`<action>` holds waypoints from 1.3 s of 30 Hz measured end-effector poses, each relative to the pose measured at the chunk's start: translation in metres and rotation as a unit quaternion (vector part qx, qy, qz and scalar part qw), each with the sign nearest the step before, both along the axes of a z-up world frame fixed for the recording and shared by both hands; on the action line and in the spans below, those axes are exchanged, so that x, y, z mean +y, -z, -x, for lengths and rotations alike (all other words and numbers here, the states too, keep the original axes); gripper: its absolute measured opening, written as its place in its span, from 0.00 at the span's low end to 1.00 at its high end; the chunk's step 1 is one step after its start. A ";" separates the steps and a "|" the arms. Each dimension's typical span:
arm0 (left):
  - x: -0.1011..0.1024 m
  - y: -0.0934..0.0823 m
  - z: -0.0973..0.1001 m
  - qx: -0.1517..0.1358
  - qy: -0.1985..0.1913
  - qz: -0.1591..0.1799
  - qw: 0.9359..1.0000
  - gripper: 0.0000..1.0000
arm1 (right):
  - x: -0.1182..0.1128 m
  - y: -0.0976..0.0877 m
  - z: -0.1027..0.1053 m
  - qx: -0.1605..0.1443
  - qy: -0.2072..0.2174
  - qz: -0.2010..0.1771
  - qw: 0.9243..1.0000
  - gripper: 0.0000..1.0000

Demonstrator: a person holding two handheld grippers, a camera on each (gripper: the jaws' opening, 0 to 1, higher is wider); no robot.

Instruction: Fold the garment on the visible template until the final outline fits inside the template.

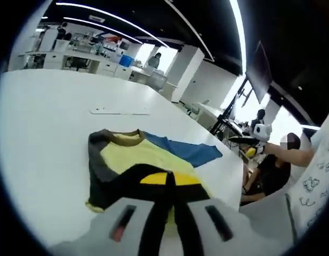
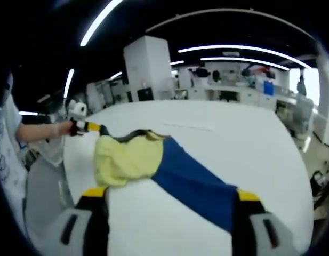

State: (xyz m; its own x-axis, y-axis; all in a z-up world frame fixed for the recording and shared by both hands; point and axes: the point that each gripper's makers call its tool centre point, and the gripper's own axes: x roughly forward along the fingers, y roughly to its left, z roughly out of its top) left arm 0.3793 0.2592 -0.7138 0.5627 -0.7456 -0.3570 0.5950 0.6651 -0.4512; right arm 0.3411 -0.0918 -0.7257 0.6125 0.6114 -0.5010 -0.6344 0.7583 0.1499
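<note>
the garment (image 1: 153, 160) was a soft knit top in pale yellow with a dark grey collar and shoulder band and a bright blue sleeve, lying on a broad white table (image 1: 57, 122). in the left gripper view it sat crumpled and partly doubled over, the collar toward the far side and the blue sleeve stretched away to the right, flat on the tabletop. the left gripper (image 1: 169, 192), with white jaws tipped in black and yellow, had its jaws drawn together with almost no gap, pinching the near yellow edge of the cloth.

in the right gripper view the garment (image 2: 148, 160) lay across the table, yellow body bunched to the left and blue sleeve running down to the right, its cuff ending at the right jaw. the right gripper (image 2: 167, 200) stood wide open, one jaw at each side of the cloth, holding nothing. the left gripper (image 2: 92, 128) showed at the far left, touching the dark collar end of the garment, held by a person's hand (image 2: 60, 129) in a white sleeve (image 2: 7, 154).

a thin pale strip (image 1: 120, 111) lay flat on the table beyond the garment. office desks stood in the background.
</note>
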 end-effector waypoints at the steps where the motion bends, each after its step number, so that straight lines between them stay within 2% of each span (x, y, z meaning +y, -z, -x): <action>1: 0.000 0.002 -0.005 0.000 0.000 -0.002 1.000 0.00 | 0.000 0.000 0.001 0.001 0.001 0.000 1.000 0.96; 5: -0.004 0.015 -0.027 0.006 -0.008 -0.017 1.000 0.00 | -0.002 0.001 0.004 0.001 0.005 -0.004 1.000 0.96; 9: -0.008 0.038 -0.051 0.022 -0.015 -0.025 0.999 0.00 | -0.005 0.002 0.011 0.004 0.012 -0.002 1.000 0.96; 15: -0.015 0.068 -0.068 0.047 -0.025 -0.042 0.998 0.00 | -0.014 0.002 0.017 0.006 0.026 -0.007 1.000 0.96; 18: -0.017 0.072 -0.068 0.055 -0.029 -0.039 0.997 0.00 | -0.015 0.002 0.022 0.007 0.030 -0.006 1.000 0.96; 27: -0.014 0.063 -0.060 0.041 -0.021 -0.041 0.998 0.01 | -0.010 0.005 0.025 0.011 0.032 -0.012 0.999 0.97; 35: -0.014 0.053 -0.051 0.034 -0.011 -0.040 0.999 0.25 | 0.003 0.006 0.025 0.013 0.016 -0.014 1.000 0.97; 38: -0.011 0.050 -0.048 0.029 -0.008 -0.044 0.999 0.40 | 0.004 0.006 0.025 0.014 0.014 -0.016 1.000 0.97; 39: -0.010 0.049 -0.047 0.028 -0.005 -0.043 0.999 0.47 | 0.004 0.007 0.025 0.015 0.013 -0.015 1.000 0.97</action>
